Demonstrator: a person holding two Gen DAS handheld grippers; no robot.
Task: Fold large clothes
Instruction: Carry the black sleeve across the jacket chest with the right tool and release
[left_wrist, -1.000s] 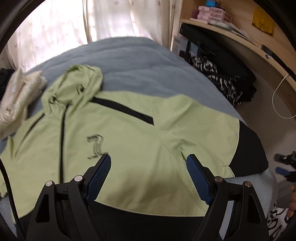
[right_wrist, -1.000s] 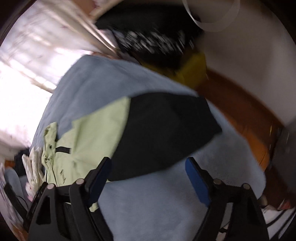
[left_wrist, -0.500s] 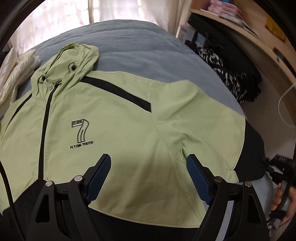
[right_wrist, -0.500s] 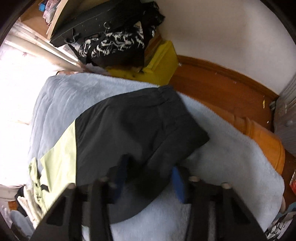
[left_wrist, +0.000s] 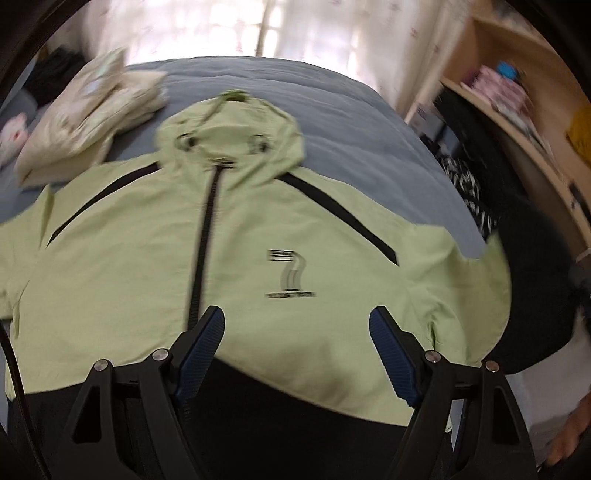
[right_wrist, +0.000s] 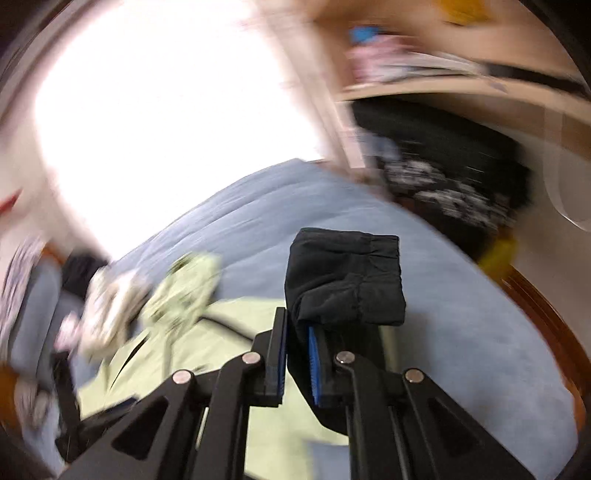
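A: Start with the big things. Where is the garment?

B: The jacket (left_wrist: 258, 258), pale green with black panels, lies face up and spread across the blue-grey bed (left_wrist: 332, 122), hood toward 12 o'clock in the left wrist view, zip running down the middle. Its black sleeve end (right_wrist: 345, 280) is off the bed, pinched in the right gripper (right_wrist: 295, 354), whose fingers are closed narrow on the cloth.

A: And the other one?

B: The left gripper (left_wrist: 297, 339) hovers over the chest with its fingers spread wide, holding nothing.

A: What could go wrong from here?

B: I'd say the biggest risk is the whole jacket dragging. Only one sleeve is gripped and nothing pins the body, so a fast sweep may pull the shoulder and bunch the chest instead of making a clean fold. The right view is heavily blurred, which suggests quick motion.

A: Next?

B: The bite looks small, close to the cuff. The fabric appears thin and slippery, so it could slide out between the pads mid-swing.

A: Anything nearby?

B: A folded cream pile (left_wrist: 85, 114) sits at about 10 o'clock, just beside the left shoulder; a sleeve thrown wide could catch it. Dark clothes (left_wrist: 472, 192) hang at 3 o'clock, beyond the bed.

A: Any writing?

B: A large striped "7" logo (left_wrist: 290, 273) sits on the chest. The line of small letters under it is too blurred to read.
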